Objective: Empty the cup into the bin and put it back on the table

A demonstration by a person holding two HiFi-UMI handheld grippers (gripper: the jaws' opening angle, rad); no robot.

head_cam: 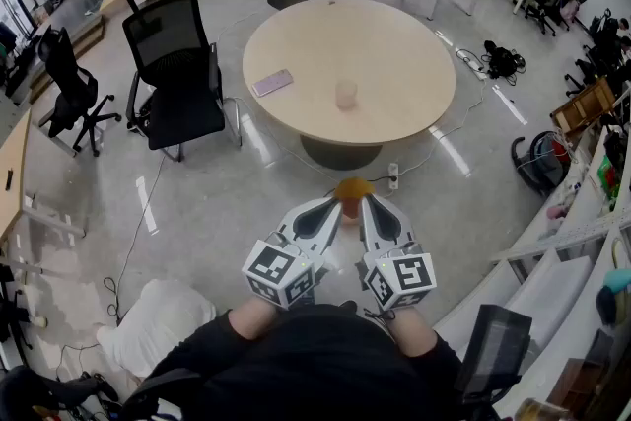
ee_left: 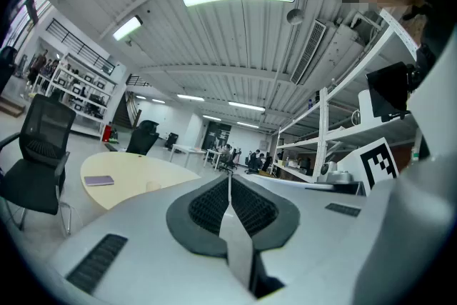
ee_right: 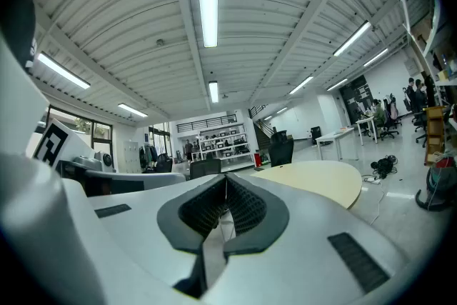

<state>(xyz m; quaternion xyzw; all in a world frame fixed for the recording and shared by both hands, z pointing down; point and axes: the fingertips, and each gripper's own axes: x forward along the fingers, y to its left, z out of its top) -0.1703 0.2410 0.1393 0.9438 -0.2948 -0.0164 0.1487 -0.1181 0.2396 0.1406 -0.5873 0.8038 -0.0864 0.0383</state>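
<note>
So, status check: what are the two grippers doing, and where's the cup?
Left gripper shut, empty; right gripper shut, empty. Cup on the round table, not touched. Open floor ahead; chair off to the side.

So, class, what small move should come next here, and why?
Probably carry the right gripper toward the table and open it: the cup stands mid-table, well ahead, while this gripper and the left gripper are both shut on nothing.
</note>
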